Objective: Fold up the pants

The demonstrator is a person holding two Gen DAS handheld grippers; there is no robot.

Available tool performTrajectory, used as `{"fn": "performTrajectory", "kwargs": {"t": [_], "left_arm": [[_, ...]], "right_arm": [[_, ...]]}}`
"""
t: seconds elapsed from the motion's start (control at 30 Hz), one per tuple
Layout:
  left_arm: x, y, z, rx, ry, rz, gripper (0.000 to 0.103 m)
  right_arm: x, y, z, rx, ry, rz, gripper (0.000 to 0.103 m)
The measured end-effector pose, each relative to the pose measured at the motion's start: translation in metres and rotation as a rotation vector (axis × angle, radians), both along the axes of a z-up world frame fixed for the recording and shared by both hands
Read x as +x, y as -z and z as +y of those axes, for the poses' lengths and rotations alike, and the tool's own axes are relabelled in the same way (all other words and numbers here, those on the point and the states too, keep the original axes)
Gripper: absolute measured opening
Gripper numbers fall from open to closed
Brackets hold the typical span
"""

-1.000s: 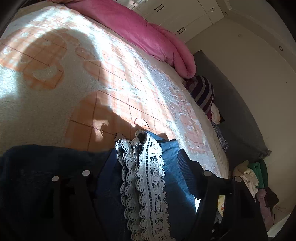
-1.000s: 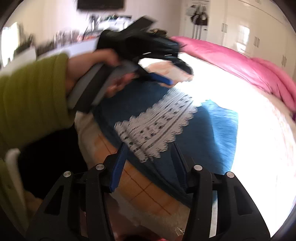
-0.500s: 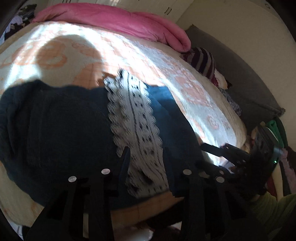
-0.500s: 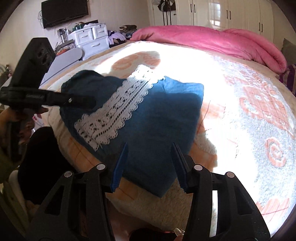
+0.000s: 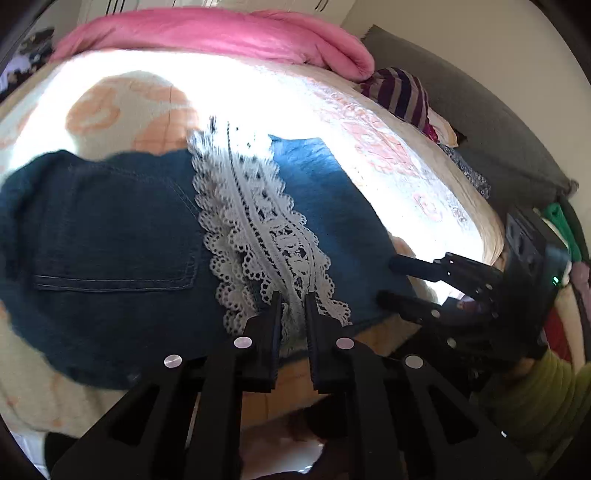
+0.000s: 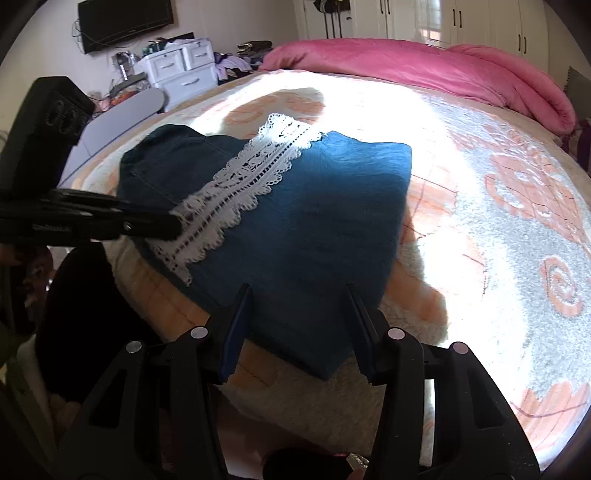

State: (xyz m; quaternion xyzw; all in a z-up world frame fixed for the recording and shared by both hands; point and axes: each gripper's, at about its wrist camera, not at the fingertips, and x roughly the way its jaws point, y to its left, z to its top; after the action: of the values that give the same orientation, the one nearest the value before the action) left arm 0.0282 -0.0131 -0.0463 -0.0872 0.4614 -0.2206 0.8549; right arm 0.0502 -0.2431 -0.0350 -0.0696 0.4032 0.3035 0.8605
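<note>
Dark blue denim pants (image 5: 110,229) (image 6: 325,206) lie folded near the front edge of the bed, with a white lace band (image 5: 266,229) (image 6: 240,184) running across them. My left gripper (image 5: 293,299) (image 6: 177,225) is at the near end of that band. Its jaws are closing and stand narrow, with the lace pinched between them. My right gripper (image 6: 299,310) (image 5: 393,282) hovers open over the near right corner of the pants, its fingers astride the denim without pressing it. A hand in an olive sleeve (image 5: 535,384) holds it.
The pants rest on a cream and orange patterned blanket (image 6: 517,192). A rolled pink duvet (image 5: 221,33) (image 6: 406,62) lies along the far side. A striped garment (image 5: 402,92) and a grey headboard (image 5: 480,122) are on the right. White drawers (image 6: 184,66) stand beyond the bed's left.
The left gripper swung from over the bunched pants round to the near end of the lace, and its jaws narrowed onto it. The pants now lie spread flat. The right gripper shifted slightly.
</note>
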Motion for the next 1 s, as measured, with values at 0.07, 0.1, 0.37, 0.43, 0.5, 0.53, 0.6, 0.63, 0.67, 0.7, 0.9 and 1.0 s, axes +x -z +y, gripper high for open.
{"fn": "performTrajectory", "kwargs": {"t": [0.07, 0.1, 0.37, 0.43, 0.5, 0.53, 0.6, 0.63, 0.67, 0.7, 0.9, 1.0], "left_arm": [[-0.007, -0.002, 0.0, 0.029, 0.005, 0.001, 0.012], [-0.007, 0.001, -0.001, 0.054, 0.005, 0.007, 0.012], [-0.001, 0.007, -0.003, 0.11, -0.025, 0.015, 0.036], [0.0, -0.001, -0.003, 0.115, -0.041, -0.005, 0.04], [-0.001, -0.012, 0.001, 0.105, -0.054, -0.032, 0.04], [-0.002, -0.018, 0.0, 0.123, -0.056, -0.056, 0.04], [-0.004, -0.027, -0.003, 0.149, -0.057, -0.092, 0.04], [-0.004, -0.03, -0.004, 0.153, -0.055, -0.107, 0.04], [-0.004, -0.033, -0.007, 0.157, -0.05, -0.121, 0.04], [-0.004, -0.036, -0.013, 0.169, -0.036, -0.137, 0.04], [-0.007, -0.029, -0.048, 0.2, 0.058, -0.169, 0.033], [-0.003, -0.006, -0.059, 0.219, 0.087, -0.11, 0.033]], "right_arm": [[-0.002, 0.002, 0.002, -0.009, -0.014, -0.004, 0.042], [-0.003, 0.004, 0.004, -0.021, -0.017, -0.004, 0.043], [-0.003, 0.009, 0.005, -0.042, -0.019, 0.01, 0.044], [-0.002, 0.008, 0.003, -0.033, -0.016, 0.021, 0.046], [0.0, 0.0, -0.002, -0.008, -0.002, 0.018, 0.051], [0.002, -0.004, -0.005, 0.01, 0.009, 0.012, 0.052], [0.01, -0.016, -0.014, 0.051, 0.039, 0.001, 0.052], [0.015, -0.02, -0.018, 0.062, 0.048, -0.004, 0.052], [0.021, -0.026, -0.02, 0.071, 0.054, -0.008, 0.052], [0.03, -0.033, -0.021, 0.075, 0.058, -0.018, 0.052], [0.092, -0.062, 0.008, 0.076, -0.017, -0.015, 0.052], [0.123, -0.067, 0.04, 0.067, -0.09, 0.011, 0.052]]}}
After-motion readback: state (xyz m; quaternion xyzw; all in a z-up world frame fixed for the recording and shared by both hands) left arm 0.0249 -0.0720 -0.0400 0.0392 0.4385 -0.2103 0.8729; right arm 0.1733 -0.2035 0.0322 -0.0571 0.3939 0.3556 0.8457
